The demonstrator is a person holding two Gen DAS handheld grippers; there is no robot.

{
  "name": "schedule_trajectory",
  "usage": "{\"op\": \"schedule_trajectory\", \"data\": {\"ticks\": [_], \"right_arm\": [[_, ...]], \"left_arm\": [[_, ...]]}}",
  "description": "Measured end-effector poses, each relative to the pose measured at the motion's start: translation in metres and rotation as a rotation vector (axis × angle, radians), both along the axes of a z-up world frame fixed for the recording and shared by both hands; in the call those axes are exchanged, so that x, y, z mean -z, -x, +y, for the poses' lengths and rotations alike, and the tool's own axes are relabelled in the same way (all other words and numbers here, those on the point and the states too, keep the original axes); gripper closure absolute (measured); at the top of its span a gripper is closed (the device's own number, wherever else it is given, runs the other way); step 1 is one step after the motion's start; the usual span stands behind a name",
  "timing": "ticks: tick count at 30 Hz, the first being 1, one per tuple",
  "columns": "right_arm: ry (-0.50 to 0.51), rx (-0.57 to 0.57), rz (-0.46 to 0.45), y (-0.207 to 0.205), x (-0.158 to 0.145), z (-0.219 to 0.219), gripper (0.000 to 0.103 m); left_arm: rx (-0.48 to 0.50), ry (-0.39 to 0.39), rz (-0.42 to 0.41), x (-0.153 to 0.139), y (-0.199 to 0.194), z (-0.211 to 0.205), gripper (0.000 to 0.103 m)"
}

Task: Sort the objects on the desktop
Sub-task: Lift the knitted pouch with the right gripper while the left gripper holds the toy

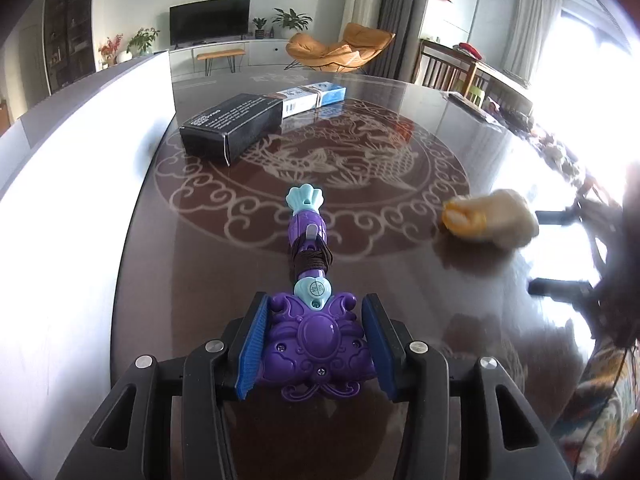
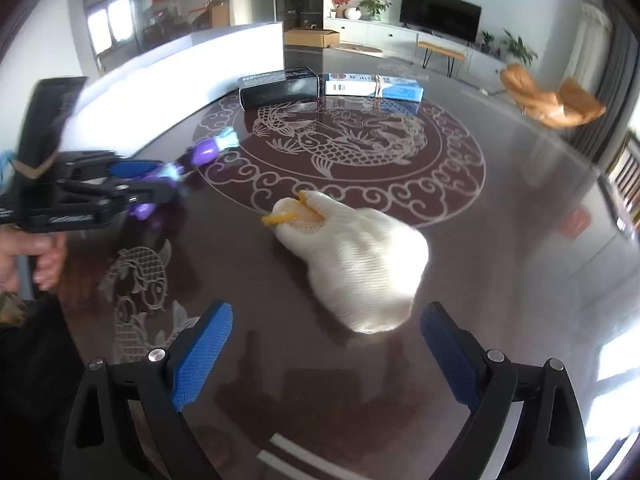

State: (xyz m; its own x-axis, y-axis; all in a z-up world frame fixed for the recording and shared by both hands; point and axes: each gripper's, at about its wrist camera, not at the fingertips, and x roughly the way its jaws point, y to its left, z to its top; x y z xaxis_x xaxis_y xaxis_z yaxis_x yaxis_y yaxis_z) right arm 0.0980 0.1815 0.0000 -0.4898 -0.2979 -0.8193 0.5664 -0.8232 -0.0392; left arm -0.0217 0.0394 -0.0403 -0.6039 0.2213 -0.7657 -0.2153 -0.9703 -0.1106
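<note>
Mid-sort: left gripper [image 1: 316,344] clamped on purple toy wand [image 1: 310,240], held over the table [image 2: 500,240] centre. Right gripper [image 2: 326,354] spread wide, empty, white knitted glove [image 2: 356,264] lying just beyond its pads. Next, likely: close on glove.

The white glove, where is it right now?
In the right wrist view the white glove lies on the dark table, just ahead of the open right gripper.

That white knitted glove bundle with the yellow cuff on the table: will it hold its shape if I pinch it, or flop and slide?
The white glove bundle looks like soft knit fabric, so it will probably squash between the pads rather than resist. It seems light for its bulk, and the table is glossy, so a push may slide it. It sits ahead of the open right gripper, untouched.
</note>
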Motion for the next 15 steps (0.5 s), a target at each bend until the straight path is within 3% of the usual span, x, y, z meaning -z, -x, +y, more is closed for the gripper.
{"op": "schedule_trajectory", "data": {"ticks": [2,3,6,8,11,15], "right_arm": [[0.055,0.059,-0.040,0.013,-0.002,0.007,0.008],[0.115,0.144,-0.075,0.021,0.001,0.020,0.008],[0.253,0.310,-0.104,0.044,-0.007,0.046,0.008],[0.296,0.265,-0.084,0.044,-0.016,0.050,0.008],[0.168,0.008,-0.033,0.031,-0.029,0.026,0.005],[-0.068,-0.208,-0.018,0.028,-0.012,-0.014,0.003]], "left_arm": [[0.003,0.008,0.001,0.000,-0.005,0.001,0.056],[0.004,0.015,0.001,-0.001,-0.007,0.002,0.055],[0.016,0.034,-0.011,-0.001,-0.007,0.006,0.041],[0.020,0.059,-0.022,0.001,-0.007,0.009,0.024],[0.032,0.100,-0.006,0.004,-0.010,0.014,0.022],[0.014,0.124,-0.028,0.005,-0.005,0.022,0.016]]}}
